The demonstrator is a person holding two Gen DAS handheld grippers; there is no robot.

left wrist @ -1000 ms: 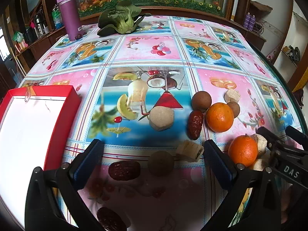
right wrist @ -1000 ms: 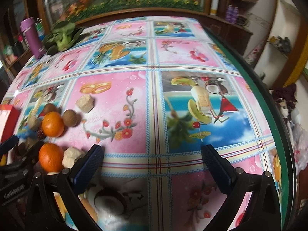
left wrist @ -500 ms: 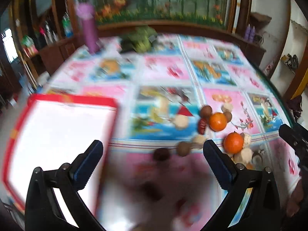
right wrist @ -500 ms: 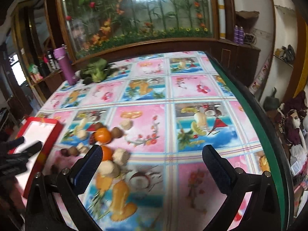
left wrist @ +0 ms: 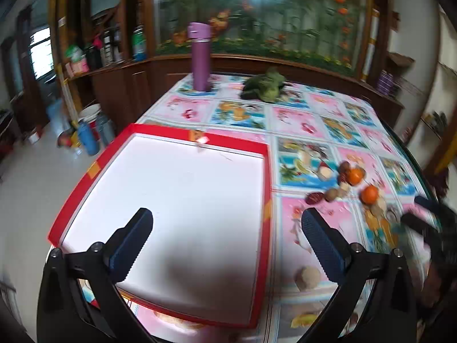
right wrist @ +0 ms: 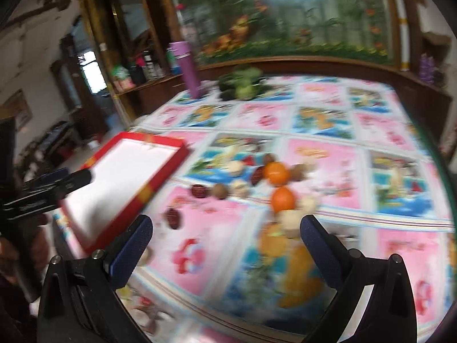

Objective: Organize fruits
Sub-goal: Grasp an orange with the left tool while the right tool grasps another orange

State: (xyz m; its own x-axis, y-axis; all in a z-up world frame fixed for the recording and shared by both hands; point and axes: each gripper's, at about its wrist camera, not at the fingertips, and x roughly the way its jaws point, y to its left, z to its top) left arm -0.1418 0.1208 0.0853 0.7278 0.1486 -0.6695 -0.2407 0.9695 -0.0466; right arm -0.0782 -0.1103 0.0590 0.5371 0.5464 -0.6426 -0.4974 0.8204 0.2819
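A red-rimmed white tray (left wrist: 265, 171) lies on the table's left side; it also shows in the right wrist view (right wrist: 160, 174). Two oranges (left wrist: 355, 176) (right wrist: 275, 173), dark red dates (right wrist: 199, 191), brown round fruits (right wrist: 220, 191) and pale chunks (right wrist: 240, 187) are clustered right of the tray. My left gripper (left wrist: 227, 237) is open and empty, raised above the tray. My right gripper (right wrist: 225, 243) is open and empty, raised above the table near the fruit cluster. Both views are blurred.
A purple bottle (left wrist: 200, 57) and a green leafy vegetable (left wrist: 264, 87) stand at the table's far end. A lone pale round piece (left wrist: 308, 277) lies near the tray's right rim. The table edge (right wrist: 434, 154) curves along the right. Shelves and floor clutter lie to the left.
Both grippers have lifted and pulled back from the fruit. The left one swung left, from over the fruits to over the tray. Both stay open and empty.
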